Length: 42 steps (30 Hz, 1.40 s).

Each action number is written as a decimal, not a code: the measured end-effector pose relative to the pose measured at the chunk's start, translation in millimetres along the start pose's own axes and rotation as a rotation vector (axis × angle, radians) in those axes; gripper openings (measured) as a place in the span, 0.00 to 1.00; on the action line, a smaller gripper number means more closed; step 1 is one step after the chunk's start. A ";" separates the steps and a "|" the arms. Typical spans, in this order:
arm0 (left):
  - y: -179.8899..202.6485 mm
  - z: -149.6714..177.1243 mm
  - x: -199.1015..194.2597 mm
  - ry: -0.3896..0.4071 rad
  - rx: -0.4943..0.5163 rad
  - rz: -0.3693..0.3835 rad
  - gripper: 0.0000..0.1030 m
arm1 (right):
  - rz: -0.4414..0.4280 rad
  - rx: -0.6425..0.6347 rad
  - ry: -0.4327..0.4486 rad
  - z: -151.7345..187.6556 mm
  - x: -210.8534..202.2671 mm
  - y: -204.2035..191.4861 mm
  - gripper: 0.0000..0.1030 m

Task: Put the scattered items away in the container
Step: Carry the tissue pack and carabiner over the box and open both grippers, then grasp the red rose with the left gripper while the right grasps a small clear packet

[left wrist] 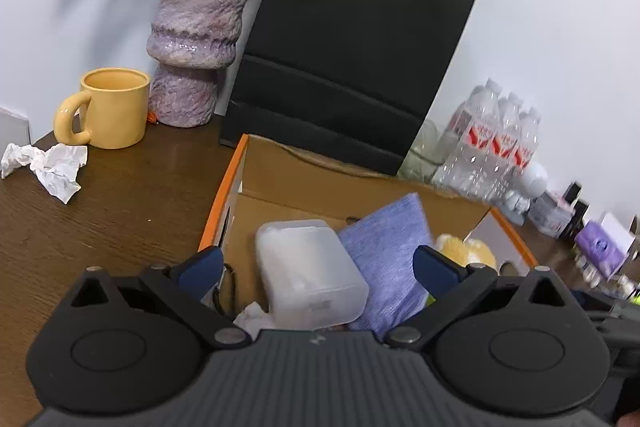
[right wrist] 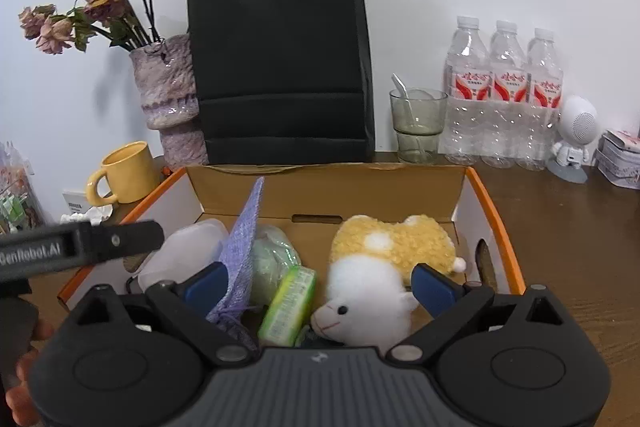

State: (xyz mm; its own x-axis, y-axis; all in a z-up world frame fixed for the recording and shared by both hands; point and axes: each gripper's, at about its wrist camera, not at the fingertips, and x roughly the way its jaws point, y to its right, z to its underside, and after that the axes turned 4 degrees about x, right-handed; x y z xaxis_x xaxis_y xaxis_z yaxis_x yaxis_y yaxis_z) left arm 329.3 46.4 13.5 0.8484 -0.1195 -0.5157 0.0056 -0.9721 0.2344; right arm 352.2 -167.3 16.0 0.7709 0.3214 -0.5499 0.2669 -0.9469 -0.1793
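Note:
An orange-edged cardboard box sits on the brown table. My left gripper hovers open over it, above a translucent plastic case and a purple cloth; its pads touch neither. My right gripper is open too, over the same cardboard box. Below it lie a white and yellow plush sheep, a green packet, the purple cloth and the plastic case. Crumpled white tissue lies on the table left of the box.
Behind the box stand a black paper bag, a purple vase with dried roses, a yellow mug, a glass with a spoon, three water bottles, a white robot figure and a tin.

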 end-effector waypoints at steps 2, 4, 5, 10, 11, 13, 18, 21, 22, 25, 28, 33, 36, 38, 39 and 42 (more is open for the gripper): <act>5.3 0.2 1.7 -0.008 0.024 -0.016 1.00 | 0.008 0.005 0.000 -1.2 -1.8 2.1 0.96; 8.6 0.8 4.3 -0.016 0.040 -0.019 1.00 | 0.011 0.010 0.001 -2.3 -3.1 4.0 0.96; 9.7 1.4 4.3 -0.016 0.043 -0.014 1.00 | 0.014 0.011 0.003 -3.0 -3.8 4.7 0.96; 13.5 1.8 -3.0 0.001 0.050 0.003 1.00 | 0.017 0.013 0.018 -4.5 -10.9 7.9 0.96; 14.9 1.4 -6.7 0.009 0.053 0.007 1.00 | 0.015 0.014 0.023 -4.8 -14.0 8.8 0.96; 19.3 1.4 -16.6 0.028 0.067 0.016 1.00 | 0.014 0.015 0.039 -5.0 -23.5 11.9 0.96; 30.6 8.7 -44.9 0.066 0.109 0.038 1.00 | 0.033 0.005 0.060 4.3 -53.7 23.8 0.96; 35.5 17.9 -58.5 0.066 0.129 0.052 1.00 | 0.055 -0.003 0.063 14.8 -72.0 32.7 0.96; 36.9 21.8 -62.2 0.064 0.134 0.055 1.00 | 0.064 -0.003 0.064 19.3 -78.2 36.0 0.96; 39.3 37.5 -70.4 0.054 0.134 0.061 1.00 | 0.076 0.014 0.059 37.7 -93.7 48.3 0.96; 42.4 50.4 -70.8 0.023 0.134 0.072 1.00 | 0.082 0.025 0.021 57.4 -97.7 57.3 0.96; 52.1 68.6 -63.8 -0.011 0.157 0.063 1.00 | 0.106 0.044 -0.053 85.8 -89.5 65.6 0.95; 58.8 76.4 -55.7 -0.029 0.177 0.045 0.97 | 0.113 0.050 -0.090 95.2 -83.7 65.5 0.92; 61.7 80.9 -48.3 -0.054 0.181 0.038 0.95 | 0.121 0.050 -0.105 98.9 -80.7 64.2 0.90; 63.2 82.8 -43.8 -0.069 0.181 0.036 0.92 | 0.127 0.049 -0.112 100.6 -79.3 63.3 0.89; 66.0 86.2 -32.9 -0.097 0.185 0.015 0.75 | 0.128 0.054 -0.140 105.0 -73.1 62.6 0.85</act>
State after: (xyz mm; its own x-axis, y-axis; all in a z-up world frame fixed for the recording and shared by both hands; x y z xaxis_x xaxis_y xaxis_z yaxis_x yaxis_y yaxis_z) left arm 256.1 -31.3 -25.1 0.7927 -0.1441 -0.5924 -0.1111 -0.9895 0.0921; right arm 251.8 -251.0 -40.6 0.7073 0.1976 -0.6788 0.1375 -0.9803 -0.1421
